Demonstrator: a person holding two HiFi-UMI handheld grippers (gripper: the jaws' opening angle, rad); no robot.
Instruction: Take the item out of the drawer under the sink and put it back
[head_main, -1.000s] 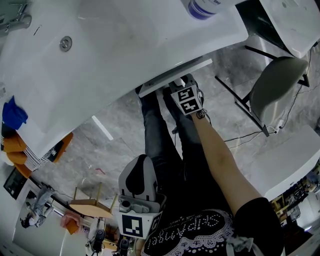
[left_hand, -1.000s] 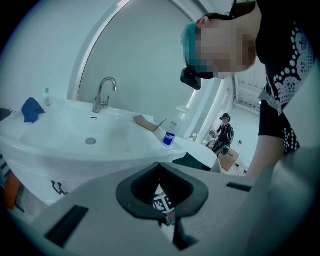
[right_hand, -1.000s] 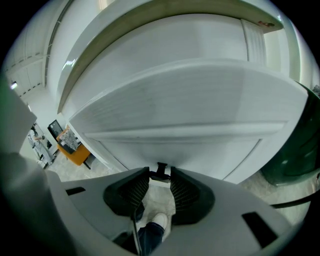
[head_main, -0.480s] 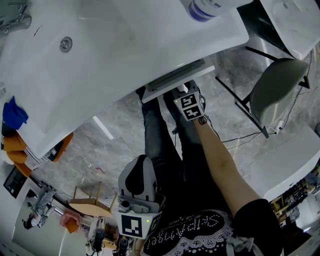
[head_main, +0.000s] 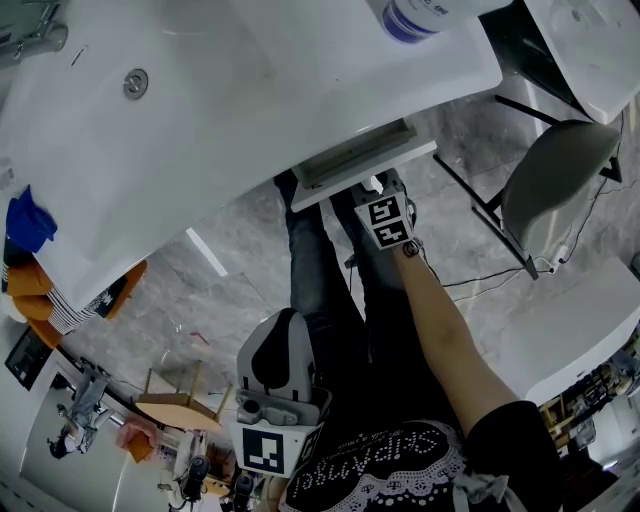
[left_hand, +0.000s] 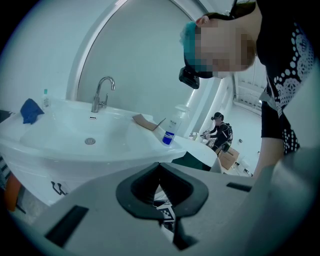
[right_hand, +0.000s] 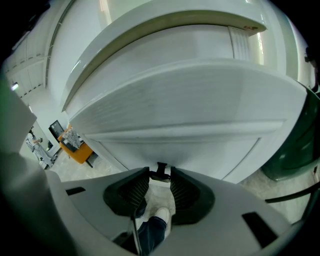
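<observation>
Nearest you, at the bottom centre of the head view, your left gripper (head_main: 281, 336) hangs by your body with its jaws pressed together and nothing in them; it has no part in this step. Up your outstretched right arm, right of centre in the frame, your right gripper (head_main: 373, 190) is at the front of the drawer (head_main: 352, 160) under the sink (head_main: 200, 110). Its own view shows the jaws drawn in narrow, with the small dark pull (right_hand: 160, 171) pinched between their tips, low in the middle of that picture. The drawer looks only partly out: a thin strip of its inside shows just below the basin's edge, and the item cannot be seen in it from any view. So you appear to be on the opening step. The next move calls for a straight, level draw toward you, until the inside is exposed enough to reach in. Farther off, a bottle (head_main: 410, 15) stands at the frame's top edge.
</observation>
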